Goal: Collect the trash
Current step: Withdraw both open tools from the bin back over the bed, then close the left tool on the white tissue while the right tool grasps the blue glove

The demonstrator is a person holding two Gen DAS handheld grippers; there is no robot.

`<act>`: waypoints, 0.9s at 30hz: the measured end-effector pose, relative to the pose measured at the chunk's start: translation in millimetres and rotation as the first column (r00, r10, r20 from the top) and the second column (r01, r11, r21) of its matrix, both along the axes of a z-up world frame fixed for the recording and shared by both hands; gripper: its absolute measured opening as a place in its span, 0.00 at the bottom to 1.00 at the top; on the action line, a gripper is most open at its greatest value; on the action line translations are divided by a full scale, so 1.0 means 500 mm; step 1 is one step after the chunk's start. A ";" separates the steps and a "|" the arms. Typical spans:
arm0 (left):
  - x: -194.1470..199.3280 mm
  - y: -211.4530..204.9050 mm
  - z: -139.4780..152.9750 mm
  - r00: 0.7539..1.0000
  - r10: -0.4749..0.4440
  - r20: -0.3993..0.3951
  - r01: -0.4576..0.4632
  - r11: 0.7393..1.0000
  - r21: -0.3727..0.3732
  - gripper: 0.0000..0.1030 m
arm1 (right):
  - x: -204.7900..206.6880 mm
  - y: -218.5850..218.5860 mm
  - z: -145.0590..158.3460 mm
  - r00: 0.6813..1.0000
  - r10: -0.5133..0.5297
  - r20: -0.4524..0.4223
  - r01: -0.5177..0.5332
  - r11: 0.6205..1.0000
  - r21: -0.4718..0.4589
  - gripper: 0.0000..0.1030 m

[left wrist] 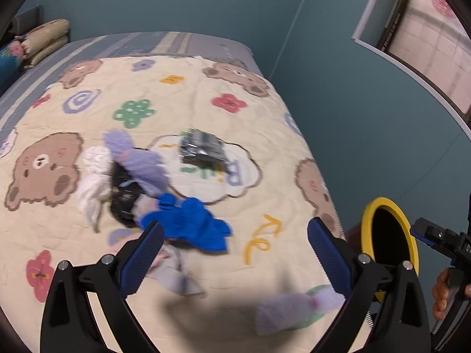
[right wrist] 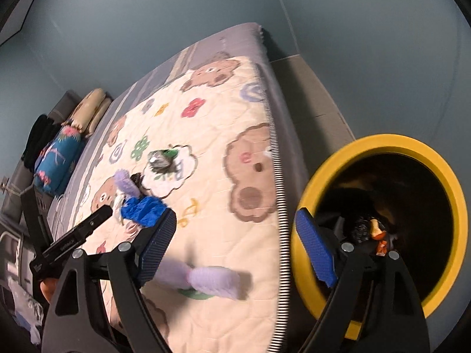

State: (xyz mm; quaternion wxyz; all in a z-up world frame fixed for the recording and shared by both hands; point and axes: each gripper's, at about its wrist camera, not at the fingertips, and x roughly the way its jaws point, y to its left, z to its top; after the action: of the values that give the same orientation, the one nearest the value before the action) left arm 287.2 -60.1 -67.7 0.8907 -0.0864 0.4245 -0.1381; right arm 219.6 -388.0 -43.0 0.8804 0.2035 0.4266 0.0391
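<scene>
- One bed [left wrist: 35,94], covered by one cream quilt [left wrist: 206,108] printed with bears and flowers; all the loose litter lies on this quilt.
- One crumpled blue glove [left wrist: 191,223] lies near the middle of the quilt, just ahead of the left tool's left finger in the left wrist view.
- Two purple fuzzy socks: one [left wrist: 138,161] stretches across the pile beside the blue glove, the other [left wrist: 291,309] lies apart near the bed's near edge, blurred in both views.
- One white crumpled tissue [left wrist: 94,176] sits at the left side of the pile, touching one dark wrapper [left wrist: 125,197] that lies partly under the purple sock.
- One shiny foil packet [left wrist: 203,150] lies by itself farther up the quilt, on the cloud print, apart from the pile.
- One grey scrap [left wrist: 179,276] lies just below the blue glove; what it is cannot be made out.
- One yellow-rimmed bin [right wrist: 379,147] stands on the floor just beside the bed's edge; several pieces of trash [right wrist: 374,229] already lie in its dark bottom, though their number cannot be told.
- Left tool [left wrist: 235,235]: its two fingers are spread wide with nothing between them, above the quilt near the blue glove.
- Right tool [right wrist: 235,235]: fingers likewise spread wide and empty, straddling the bed's edge, with one finger over the bin's rim.
- Two folded pillows [left wrist: 44,41] are stacked at the bed's far end.
</scene>
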 end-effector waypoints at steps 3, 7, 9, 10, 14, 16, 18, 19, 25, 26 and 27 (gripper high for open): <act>0.001 0.046 0.004 0.999 0.040 0.007 -0.040 0.999 0.007 0.91 | 0.013 0.048 0.008 0.999 0.048 0.009 -0.048 0.999 -0.013 0.77; 0.009 0.110 0.003 0.995 0.098 0.008 -0.098 0.995 0.029 0.91 | 0.027 0.102 0.010 0.995 0.101 0.011 -0.101 0.994 -0.031 0.77; 0.013 0.147 0.000 0.991 0.134 0.007 -0.134 0.990 0.036 0.91 | 0.034 0.127 0.010 0.992 0.126 0.012 -0.126 0.991 -0.036 0.77; 0.016 0.166 -0.004 0.988 0.154 0.001 -0.153 0.987 0.042 0.91 | 0.038 0.141 0.009 0.990 0.139 0.011 -0.138 0.990 -0.040 0.77; 0.030 0.229 -0.022 0.977 0.212 -0.026 -0.211 0.976 0.052 0.91 | 0.053 0.192 0.008 0.981 0.194 0.012 -0.193 0.979 -0.061 0.77; 0.037 0.253 -0.031 0.972 0.234 -0.036 -0.231 0.971 0.057 0.91 | 0.061 0.217 0.007 0.975 0.220 0.014 -0.218 0.973 -0.078 0.77; 0.046 0.279 -0.042 0.965 0.257 -0.050 -0.254 0.965 0.058 0.91 | 0.072 0.243 0.003 0.969 0.248 0.013 -0.246 0.965 -0.091 0.77; 0.052 0.293 -0.047 0.961 0.270 -0.058 -0.267 0.962 0.061 0.91 | 0.078 0.256 0.000 0.964 0.264 0.011 -0.262 0.960 -0.094 0.77; 0.081 0.351 -0.082 0.942 0.320 -0.101 -0.314 0.947 0.072 0.91 | 0.120 0.338 -0.025 0.937 0.349 0.004 -0.346 0.931 -0.117 0.77; 0.087 0.362 -0.089 0.938 0.330 -0.109 -0.323 0.943 0.073 0.91 | 0.131 0.351 -0.032 0.932 0.362 0.002 -0.359 0.925 -0.122 0.77; 0.093 0.371 -0.096 0.933 0.339 -0.118 -0.332 0.940 0.075 0.91 | 0.138 0.363 -0.038 0.928 0.372 -0.001 -0.369 0.921 -0.125 0.77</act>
State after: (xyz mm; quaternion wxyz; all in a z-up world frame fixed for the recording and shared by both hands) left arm 333.8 125.5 -115.8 0.8738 -0.1421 0.4638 0.0333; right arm 288.4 -206.7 -62.2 0.8728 0.0641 0.4488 0.1808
